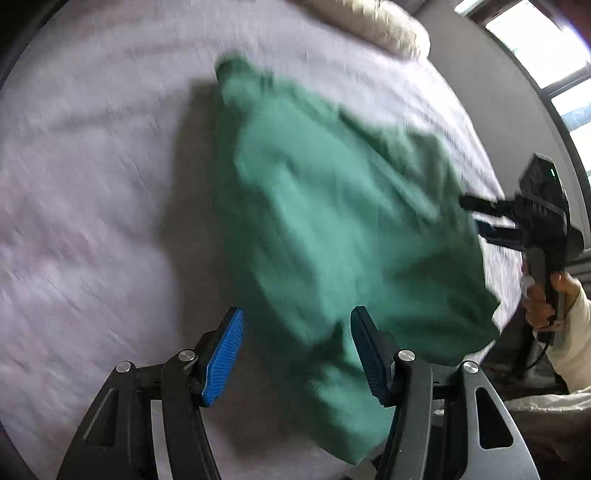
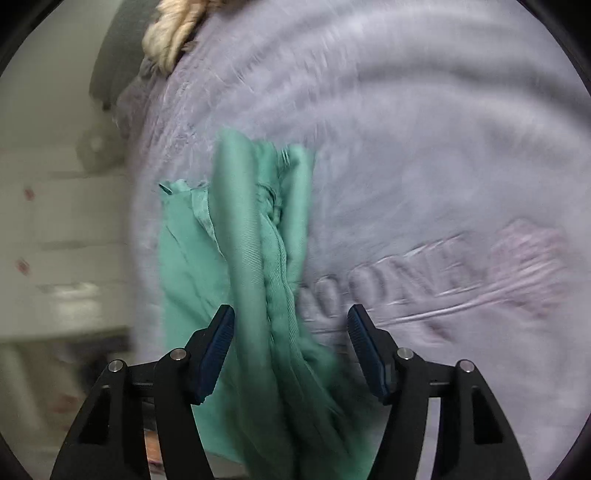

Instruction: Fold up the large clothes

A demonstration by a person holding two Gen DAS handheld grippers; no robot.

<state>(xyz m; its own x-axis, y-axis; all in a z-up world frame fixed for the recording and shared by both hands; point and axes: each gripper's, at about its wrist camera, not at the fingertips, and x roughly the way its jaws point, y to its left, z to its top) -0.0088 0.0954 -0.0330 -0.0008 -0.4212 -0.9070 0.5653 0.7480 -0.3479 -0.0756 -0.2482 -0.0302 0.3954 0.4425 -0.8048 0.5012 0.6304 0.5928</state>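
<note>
A large green garment [image 1: 332, 229] lies spread and rumpled on the pale lilac bed sheet [image 1: 92, 184]. My left gripper [image 1: 295, 350] is open just above its near edge, with green cloth between the blue pads, which do not pinch it. My right gripper [image 2: 291, 347] is open too, with a bunched fold of the garment [image 2: 258, 258] running up between its fingers. From the left wrist view the right gripper [image 1: 476, 218] shows at the garment's right edge, held by a hand. Both views are motion-blurred.
A cream pillow [image 1: 384, 26] lies at the far end of the bed, also in the right wrist view [image 2: 173, 33]. A window [image 1: 546, 48] is at the right. Raised lettering [image 2: 388, 288] marks the sheet. White furniture [image 2: 55, 229] stands left of the bed.
</note>
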